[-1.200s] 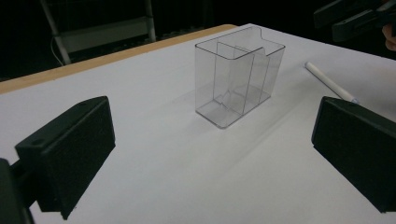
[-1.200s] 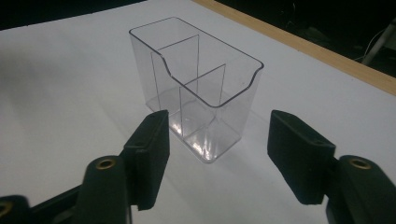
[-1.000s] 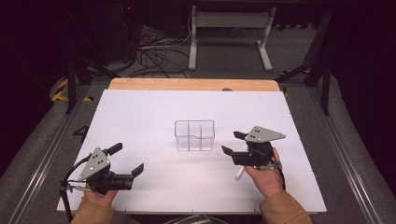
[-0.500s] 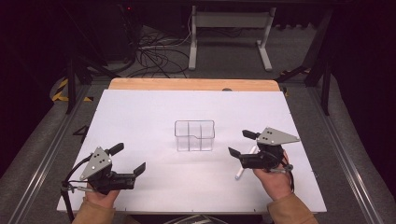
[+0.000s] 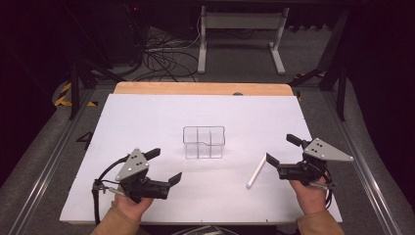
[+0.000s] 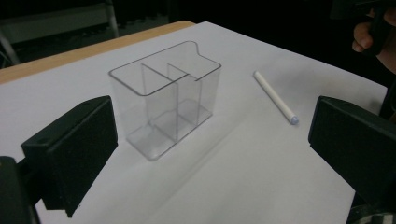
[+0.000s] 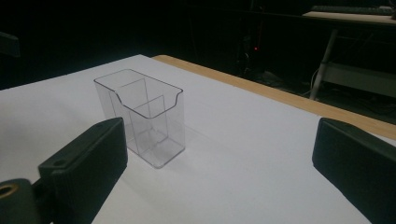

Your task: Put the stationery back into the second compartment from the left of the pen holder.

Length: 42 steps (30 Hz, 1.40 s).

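Two hand-held grippers hover over a white table (image 5: 147,117), each with its jaws spread wide and nothing between them. The left gripper (image 5: 164,166) sits low at the near edge, gripped by one hand (image 5: 128,203); the right gripper (image 5: 283,150) is held by the other hand (image 5: 309,196) on the opposite side.

One clear plastic organizer (image 5: 204,142) stands upright on the table ahead of both grippers, roughly midway between them and apart from each. In the left gripper view the organizer (image 6: 166,100) shows three compartments, divided by inner walls, with a notch cut into one top edge; all three look empty. From the right gripper view the same organizer (image 7: 142,116) stands ahead and toward that gripper's left jaw, not touching it.

One white stick (image 5: 256,171), like a piece of chalk, lies flat on the table just beside the right gripper, its far end close to the nearer jaw tip, though contact cannot be told. In the left gripper view the stick (image 6: 274,97) lies beyond the organizer toward the right-hand jaw, well apart from that gripper.

One strip of bare wood (image 5: 203,88) edges the table on the side farthest from both grippers.
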Each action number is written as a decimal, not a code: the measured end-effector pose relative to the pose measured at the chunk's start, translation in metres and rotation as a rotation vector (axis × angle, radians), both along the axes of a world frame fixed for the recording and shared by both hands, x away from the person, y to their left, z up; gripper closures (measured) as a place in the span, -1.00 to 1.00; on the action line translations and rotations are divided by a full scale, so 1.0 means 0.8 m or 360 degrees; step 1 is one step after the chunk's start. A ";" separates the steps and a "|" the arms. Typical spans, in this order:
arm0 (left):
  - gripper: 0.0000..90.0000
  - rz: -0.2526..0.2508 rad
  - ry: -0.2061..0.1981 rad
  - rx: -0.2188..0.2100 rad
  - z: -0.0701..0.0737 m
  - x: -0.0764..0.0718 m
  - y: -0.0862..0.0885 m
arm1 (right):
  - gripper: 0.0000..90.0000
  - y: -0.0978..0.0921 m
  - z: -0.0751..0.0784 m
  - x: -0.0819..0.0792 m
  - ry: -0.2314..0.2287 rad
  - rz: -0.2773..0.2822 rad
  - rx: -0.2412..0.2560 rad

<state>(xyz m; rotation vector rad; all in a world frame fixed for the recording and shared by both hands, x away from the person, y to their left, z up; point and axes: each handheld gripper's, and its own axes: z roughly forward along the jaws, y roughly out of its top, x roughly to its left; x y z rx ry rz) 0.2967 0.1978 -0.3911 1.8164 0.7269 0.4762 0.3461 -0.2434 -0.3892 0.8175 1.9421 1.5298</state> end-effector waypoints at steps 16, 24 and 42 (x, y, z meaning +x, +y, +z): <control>-0.86 -0.0208 0.0085 0.0097 0.005 0.041 -0.111 | -0.91 -0.032 -0.009 -0.008 -0.0034 -0.0114 0.0023; -0.80 -0.0269 0.0202 0.0100 -0.006 0.067 -0.159 | -0.84 -0.041 -0.007 -0.009 -0.0031 -0.0151 0.0033; -0.75 -0.0251 0.0245 0.0321 -0.024 0.082 -0.198 | -0.97 -0.037 -0.006 0.001 0.0012 -0.0105 0.0015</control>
